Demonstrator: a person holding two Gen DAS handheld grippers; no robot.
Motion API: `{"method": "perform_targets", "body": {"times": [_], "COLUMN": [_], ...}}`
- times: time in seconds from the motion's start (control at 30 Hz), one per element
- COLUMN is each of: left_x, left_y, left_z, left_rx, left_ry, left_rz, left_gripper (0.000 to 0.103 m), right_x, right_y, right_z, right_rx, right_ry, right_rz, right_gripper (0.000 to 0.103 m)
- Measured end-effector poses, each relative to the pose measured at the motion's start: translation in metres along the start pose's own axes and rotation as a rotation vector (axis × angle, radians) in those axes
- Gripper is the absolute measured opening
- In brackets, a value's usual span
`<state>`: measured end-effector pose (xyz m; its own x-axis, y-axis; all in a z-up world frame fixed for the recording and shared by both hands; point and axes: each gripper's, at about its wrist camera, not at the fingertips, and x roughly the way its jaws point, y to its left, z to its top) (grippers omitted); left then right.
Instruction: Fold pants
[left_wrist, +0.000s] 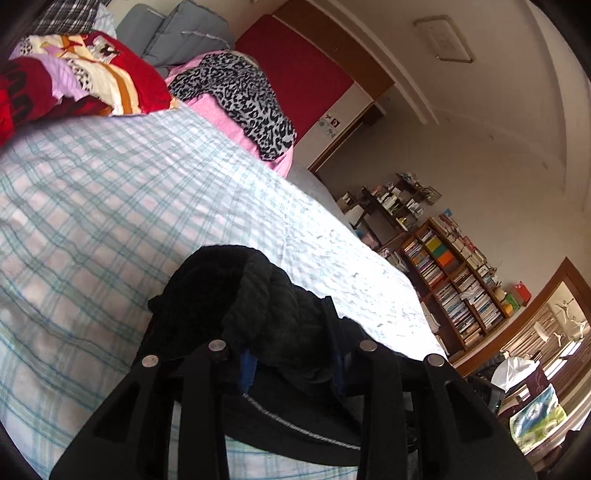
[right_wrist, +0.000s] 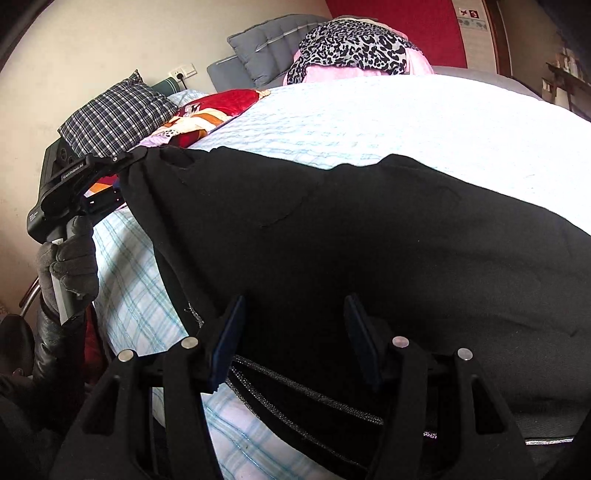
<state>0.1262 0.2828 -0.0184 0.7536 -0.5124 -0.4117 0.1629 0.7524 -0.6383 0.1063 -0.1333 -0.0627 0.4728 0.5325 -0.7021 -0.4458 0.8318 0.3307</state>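
Observation:
Black pants (right_wrist: 369, 236) lie spread across the checked bed sheet (right_wrist: 406, 122). In the left wrist view a bunched black fold of the pants (left_wrist: 266, 302) sits between the fingers of my left gripper (left_wrist: 291, 354), which is shut on it. The right wrist view shows that same left gripper (right_wrist: 138, 155) pinching a corner of the pants at the left, lifted off the bed. My right gripper (right_wrist: 295, 332) has its blue-padded fingers apart over the pants' near edge, with cloth between and under them.
Pillows and blankets (left_wrist: 92, 70) are piled at the bed's head, with a leopard-print cloth (left_wrist: 240, 96) on pink bedding. A bookshelf (left_wrist: 454, 288) stands beyond the bed's far side. A gloved hand (right_wrist: 70, 258) holds the left gripper's handle.

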Motion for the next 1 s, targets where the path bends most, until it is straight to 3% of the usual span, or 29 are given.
{"method": "perform_targets", "body": {"times": [0.17, 0.27, 0.4, 0.47, 0.53, 0.6, 0.67, 0.73, 0.83, 1.0], "left_x": [0.01, 0.003, -0.011, -0.016, -0.023, -0.031, -0.039, -0.042, -0.033, 0.03], "left_y": [0.041, 0.04, 0.025, 0.017, 0.008, 0.0, -0.006, -0.016, -0.044, -0.099], "left_z": [-0.033, -0.038, -0.044, -0.046, -0.049, -0.049, -0.049, -0.049, -0.052, -0.066], "left_rx": [-0.083, -0.065, 0.007, 0.047, 0.094, 0.14, 0.142, 0.147, 0.215, 0.314], "left_ry": [0.104, 0.091, 0.074, 0.061, 0.028, -0.012, -0.049, -0.073, -0.087, 0.051], "left_rz": [0.094, 0.092, 0.149, 0.218, 0.332, 0.42, 0.456, 0.436, 0.398, 0.209], "left_gripper": [0.035, 0.036, 0.041, 0.05, 0.067, 0.068, 0.068, 0.068, 0.069, 0.071], "right_x": [0.004, 0.005, 0.003, 0.003, 0.003, 0.001, -0.004, -0.015, -0.034, -0.056], "right_y": [0.008, 0.01, 0.014, 0.012, 0.012, 0.013, 0.012, 0.009, 0.0, -0.028], "right_z": [-0.008, -0.01, -0.016, -0.017, -0.018, -0.019, -0.019, -0.016, -0.014, -0.019], "right_rx": [-0.066, -0.084, -0.122, -0.12, -0.121, -0.123, -0.119, -0.101, -0.073, 0.001], "right_ry": [0.0, 0.005, -0.004, -0.01, -0.017, -0.026, -0.043, -0.074, -0.13, -0.161], "right_rz": [-0.037, -0.05, -0.063, -0.063, -0.069, -0.075, -0.073, -0.048, -0.076, -0.147], "right_gripper": [0.058, 0.058, 0.058, 0.058, 0.058, 0.058, 0.058, 0.058, 0.058, 0.058]}}
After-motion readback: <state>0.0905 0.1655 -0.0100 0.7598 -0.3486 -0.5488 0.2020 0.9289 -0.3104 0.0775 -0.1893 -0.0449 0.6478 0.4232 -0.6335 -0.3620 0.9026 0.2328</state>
